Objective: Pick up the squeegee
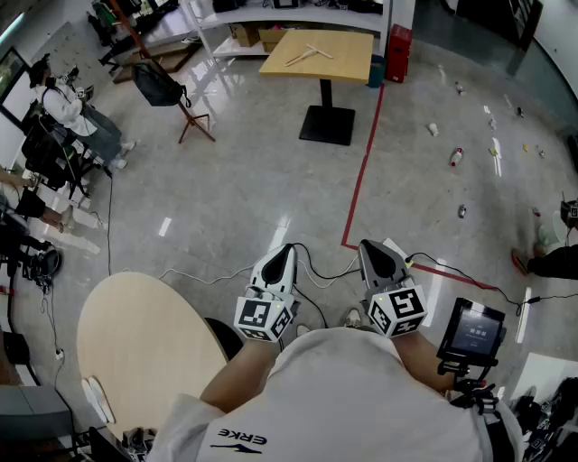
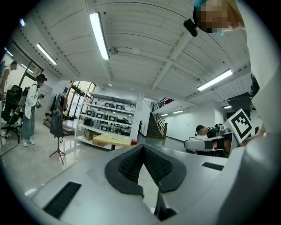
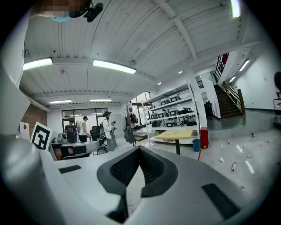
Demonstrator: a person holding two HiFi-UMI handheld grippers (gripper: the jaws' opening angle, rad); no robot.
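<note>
Low in the frame, against my white shirt, I hold the two tools side by side, pointing away from me over the grey floor. The left gripper and the right gripper each have their jaws closed tip to tip, with nothing between them. A round beige table fills the lower left, and a small screen on a stand sits at lower right. Beyond the grippers a red floor line runs toward upper centre, with small litter scattered to its right. At the top, well apart from both grippers, the squeegee lies on a square yellow table in front of white shelving. A person in white stands at upper left.
</note>
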